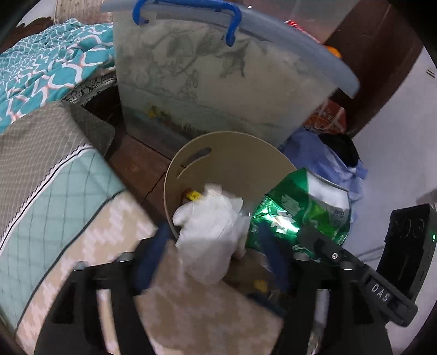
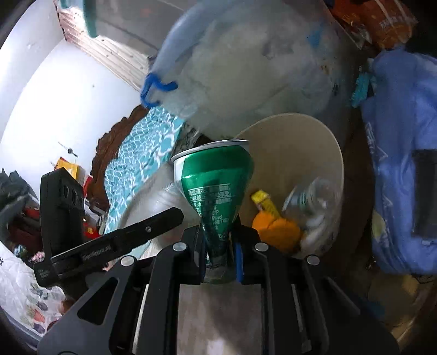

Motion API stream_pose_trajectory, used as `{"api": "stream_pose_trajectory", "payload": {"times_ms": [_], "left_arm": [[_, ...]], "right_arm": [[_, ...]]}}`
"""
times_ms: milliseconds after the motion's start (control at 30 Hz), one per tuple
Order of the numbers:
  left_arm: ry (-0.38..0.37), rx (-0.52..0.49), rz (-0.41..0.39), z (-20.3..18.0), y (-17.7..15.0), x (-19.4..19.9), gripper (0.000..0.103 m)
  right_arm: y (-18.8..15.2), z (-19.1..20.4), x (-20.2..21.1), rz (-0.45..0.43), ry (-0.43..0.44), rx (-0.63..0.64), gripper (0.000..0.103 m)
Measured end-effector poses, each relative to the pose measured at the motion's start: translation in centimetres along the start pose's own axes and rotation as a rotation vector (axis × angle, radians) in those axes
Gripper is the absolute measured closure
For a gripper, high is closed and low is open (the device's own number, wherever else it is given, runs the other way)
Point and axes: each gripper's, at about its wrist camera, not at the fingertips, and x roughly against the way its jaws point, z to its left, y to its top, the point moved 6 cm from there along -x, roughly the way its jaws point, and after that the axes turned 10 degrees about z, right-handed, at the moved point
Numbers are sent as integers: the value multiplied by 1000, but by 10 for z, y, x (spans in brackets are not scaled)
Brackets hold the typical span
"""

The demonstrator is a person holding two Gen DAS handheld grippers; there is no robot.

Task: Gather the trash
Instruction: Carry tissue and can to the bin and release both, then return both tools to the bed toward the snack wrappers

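My left gripper point(image 1: 213, 259) stands open over a beige round bin point(image 1: 232, 147). A crumpled white paper wad point(image 1: 213, 229) lies loose between its blue fingers point(image 1: 150, 259), above the bin's mouth. To the right of the wad is a crushed green can point(image 1: 300, 210). My right gripper point(image 2: 218, 251) is shut on that green can point(image 2: 215, 185) at its flattened end, with the can's top tilted toward the bin point(image 2: 300, 131). Inside the bin lie a yellow and orange wrapper point(image 2: 273, 226) and a clear plastic bottle point(image 2: 311, 199).
A big translucent storage box point(image 1: 218, 82) with a blue clip handle point(image 1: 232, 24) stands right behind the bin. A teal patterned blanket point(image 1: 41, 68) and padded bedding point(image 1: 54, 177) lie left of it. A blue bag point(image 2: 396, 163) crowds the bin's right side.
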Motion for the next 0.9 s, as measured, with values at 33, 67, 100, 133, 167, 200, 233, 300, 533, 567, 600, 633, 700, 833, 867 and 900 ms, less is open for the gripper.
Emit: {"api": "stream_pose_trajectory", "payload": {"times_ms": [33, 67, 100, 133, 167, 200, 233, 300, 533, 567, 600, 633, 700, 833, 867, 900], "left_arm": [[12, 12, -3, 1, 2, 0, 16], [7, 26, -15, 3, 2, 2, 16], [-8, 33, -15, 4, 1, 4, 16], [-18, 37, -11, 6, 0, 7, 16], [-34, 43, -13, 10, -5, 13, 16], [-46, 50, -30, 14, -11, 22, 16], [-55, 55, -52, 19, -17, 31, 16], [-66, 70, -98, 29, -35, 57, 16], [-37, 133, -194, 87, -129, 134, 16], [-12, 155, -203, 102, -149, 145, 16], [12, 183, -211, 118, -170, 155, 16], [28, 207, -215, 129, -186, 161, 16], [80, 290, -221, 164, -233, 179, 17], [158, 479, -249, 229, -311, 215, 18], [179, 542, -269, 248, -333, 228, 18], [207, 604, -292, 265, -352, 241, 18]], "right_arm": [[3, 1, -2, -6, -19, -3, 78], [5, 0, -1, -21, -28, -15, 54], [6, -1, 4, -62, -37, -31, 25], [8, -1, 10, -110, -53, -33, 21], [9, -1, 14, -130, -62, -26, 21], [8, 1, 19, -155, -68, -21, 22], [7, 1, 23, -172, -65, -25, 22], [2, 7, 28, -197, -50, -24, 26], [-38, 75, -1, -79, 57, 97, 52], [-48, 89, -5, -54, 71, 121, 56], [-55, 102, -11, -31, 84, 143, 60], [-68, 122, -23, 8, 106, 183, 62], [-86, 148, -37, 48, 128, 232, 64], [-140, 215, -71, 160, 189, 358, 64], [-151, 228, -75, 177, 197, 387, 64], [-164, 242, -81, 197, 204, 423, 64]]}}
